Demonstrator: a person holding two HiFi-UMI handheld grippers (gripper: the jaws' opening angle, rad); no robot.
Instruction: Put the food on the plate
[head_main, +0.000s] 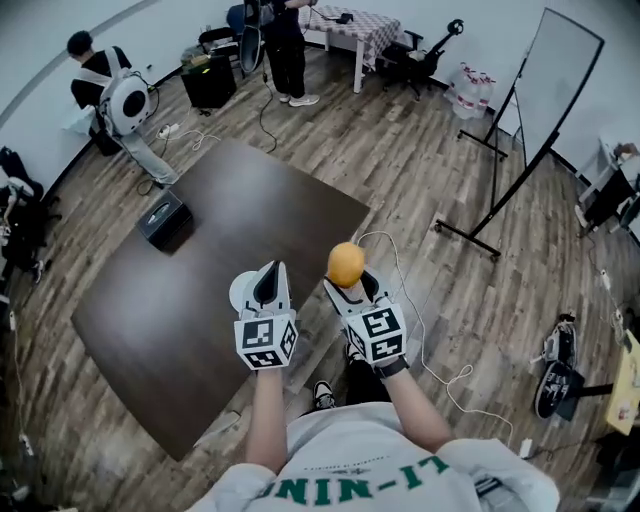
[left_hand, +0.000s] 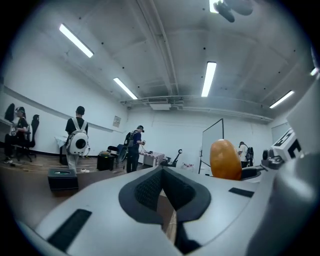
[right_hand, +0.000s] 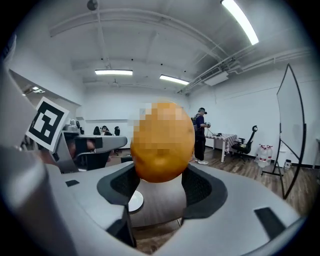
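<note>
An orange sits pinched between the jaws of the right gripper, held in the air about over the near edge of a dark brown table. The fruit is nearly round. From the left gripper view it looks a little taller than wide, its long axis upright. In the right gripper view the orange rises above the two dark pads, which press on its lower sides, with the jaws of that gripper held part-way apart by the fruit. Which way its stem end faces cannot be told.

The left gripper is level beside the right one, its jaws drawn together at the tips with nothing between them.

There is one orange, one white plate, two grippers and one table. The plate lies on the table near its near edge, partly hidden behind the left gripper's tips. It shows below and to the left of the fruit in the right gripper view. The orange is just to the right of the plate, not on it. One black box sits farther back on the table, well apart from both grippers.
</note>
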